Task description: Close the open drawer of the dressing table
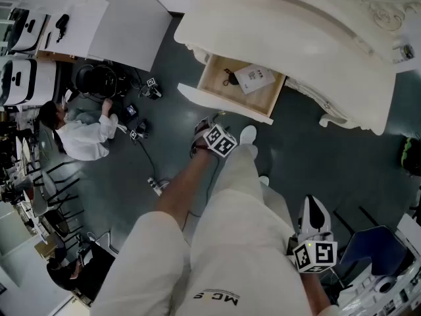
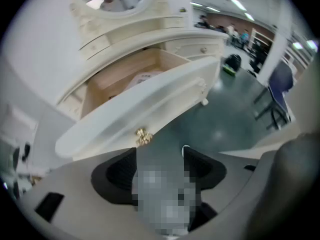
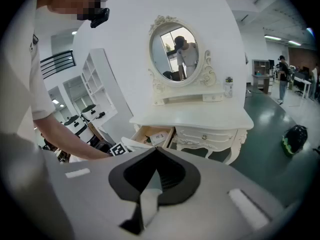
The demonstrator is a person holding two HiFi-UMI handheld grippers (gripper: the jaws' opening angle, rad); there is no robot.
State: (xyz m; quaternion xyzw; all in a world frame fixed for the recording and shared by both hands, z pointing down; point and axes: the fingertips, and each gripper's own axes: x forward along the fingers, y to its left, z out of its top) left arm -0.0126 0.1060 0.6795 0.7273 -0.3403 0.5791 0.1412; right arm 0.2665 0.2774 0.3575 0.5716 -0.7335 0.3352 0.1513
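Observation:
The white dressing table [image 1: 309, 38] stands ahead with its left drawer [image 1: 217, 78] pulled out; a paper sheet and a small dark item lie inside. My left gripper [image 1: 209, 125] hangs just in front of the drawer's white front panel [image 2: 150, 109]. In the left gripper view its jaws stand open, and the black pads [image 2: 117, 171] sit just below the gold knob [image 2: 143, 136] without touching it. My right gripper [image 1: 314, 206] is held low by my right leg, far from the table, with its jaws shut [image 3: 155, 151] on nothing. The right gripper view shows the oval mirror [image 3: 175, 54] and the open drawer [image 3: 152, 133].
A person [image 1: 79, 133] sits on the floor to the left among cables and small devices [image 1: 141, 104]. White desks [image 1: 99, 18] stand at the far left. A blue chair [image 1: 368, 249] is at the lower right, and a dark bag [image 3: 294, 136] lies right of the table.

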